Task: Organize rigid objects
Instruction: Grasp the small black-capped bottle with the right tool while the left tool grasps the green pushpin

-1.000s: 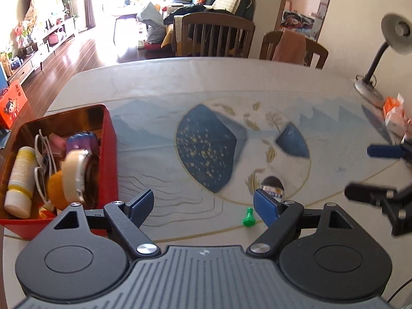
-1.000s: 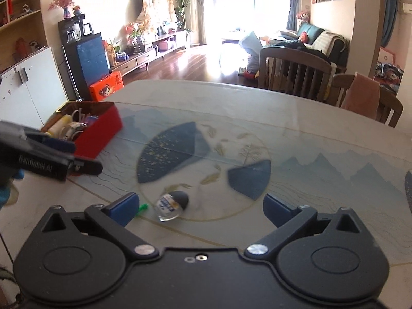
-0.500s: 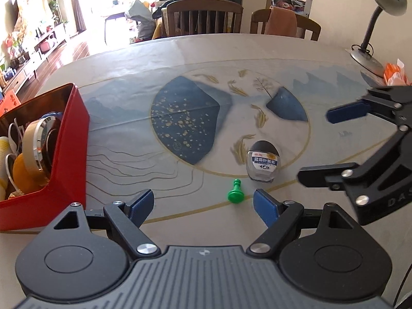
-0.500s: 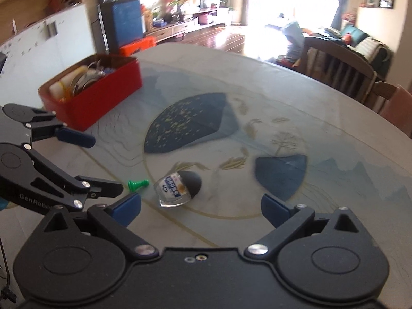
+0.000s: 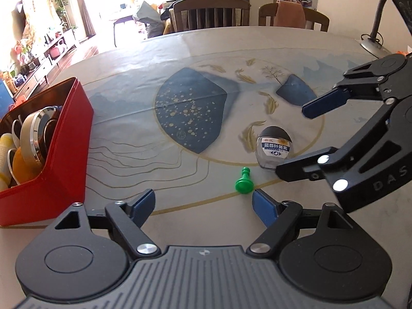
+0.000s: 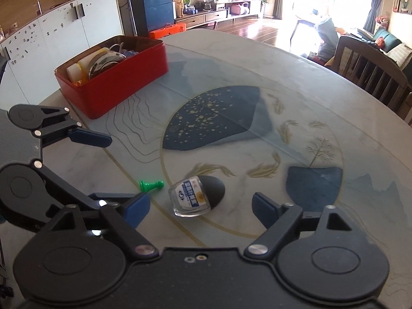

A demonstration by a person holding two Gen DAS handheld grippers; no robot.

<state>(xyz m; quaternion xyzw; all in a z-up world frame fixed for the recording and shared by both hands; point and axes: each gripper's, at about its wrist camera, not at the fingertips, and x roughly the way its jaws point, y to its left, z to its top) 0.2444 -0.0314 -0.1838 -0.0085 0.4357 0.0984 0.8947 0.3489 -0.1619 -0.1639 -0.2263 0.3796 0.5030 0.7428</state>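
1. Since the earlier frames both grippers have been brought lower and closer to the two loose items. The right gripper [image 6: 200,206], a second ago at the edge of the left wrist view, now reaches well into it, and the red box [image 5: 77,139] has slid further to the left there.
2. The step in hand is judged to be the approach to a double pick-up. The small bottle [image 6: 195,195] lies on its side between the right gripper's blue pads; the jaws are closing but are not yet pressed on it.
3. The green pawn [image 5: 244,182] lies tipped over on the table [image 5: 128,175], just ahead of the left gripper [image 5: 203,200] and nearer its right pad. Those jaws are also closing, with nothing between them yet.
4. The next move is judged to call for the left gripper to be pushed forward and shifted a little right, so that the pawn is centred, and for the right gripper to be eased down around the bottle.
5. The box, well apart to the left, is taken as the destination.
6. The box's contents are only partly made out: a metal-rimmed round thing and pale containers. The bottle's label is too small to read. No hands are in view.
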